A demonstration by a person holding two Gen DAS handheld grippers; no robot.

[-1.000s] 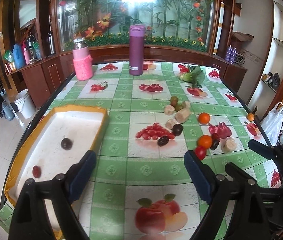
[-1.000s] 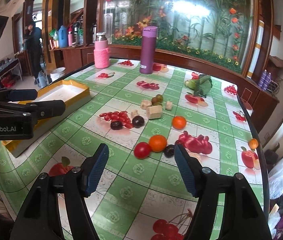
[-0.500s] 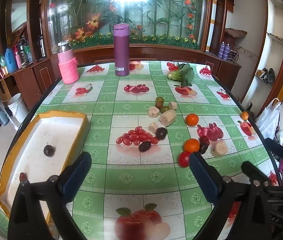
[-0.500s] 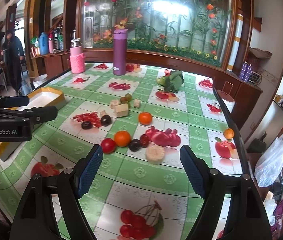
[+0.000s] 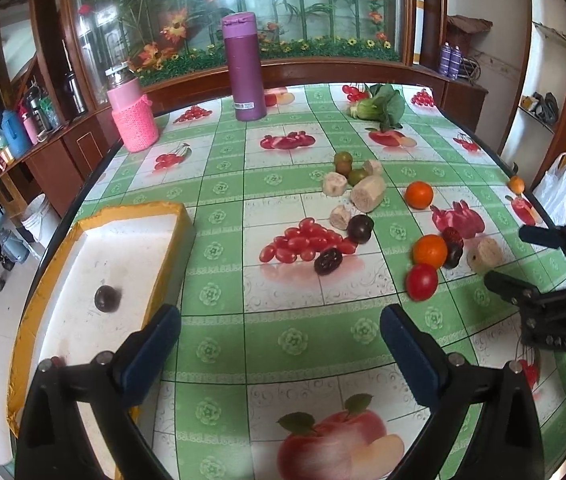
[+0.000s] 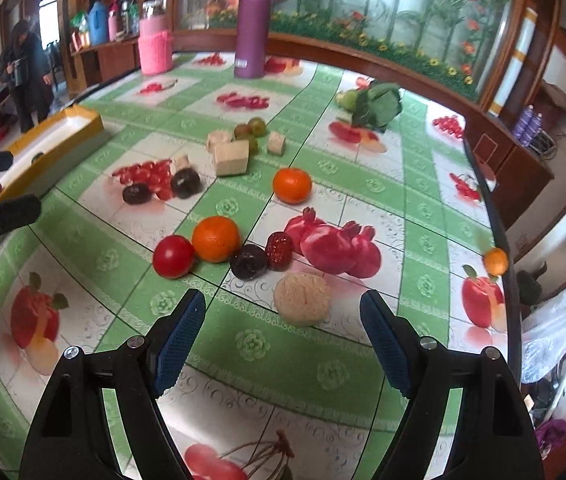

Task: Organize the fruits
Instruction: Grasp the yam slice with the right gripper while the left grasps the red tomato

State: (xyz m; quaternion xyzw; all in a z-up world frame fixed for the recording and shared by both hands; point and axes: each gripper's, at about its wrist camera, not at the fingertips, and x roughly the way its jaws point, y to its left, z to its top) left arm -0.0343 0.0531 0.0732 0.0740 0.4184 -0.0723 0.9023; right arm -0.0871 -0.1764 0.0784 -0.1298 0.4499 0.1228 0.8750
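Fruits lie loose on the green fruit-print tablecloth: a red tomato (image 6: 173, 256), an orange (image 6: 216, 239), a dark plum (image 6: 248, 262), a red date (image 6: 279, 251), a beige round slice (image 6: 302, 298), a second orange (image 6: 291, 185). A white tray with a yellow rim (image 5: 99, 216) at the left holds a dark plum (image 5: 106, 298). My right gripper (image 6: 283, 330) is open and empty just in front of the beige slice. My left gripper (image 5: 279, 344) is open and empty, beside the tray's near right corner.
A purple flask (image 5: 244, 67) and a pink knitted bottle (image 5: 133, 114) stand at the back. Green vegetables (image 5: 381, 106) lie at the back right. Beige chunks, green fruits and dark plums (image 5: 357, 190) sit mid-table. A small orange (image 6: 495, 261) sits at the right edge.
My right gripper has moved forward and down towards the beige slice and the tomato-orange row. My left gripper has drifted a little; the tray sits further left in its view.
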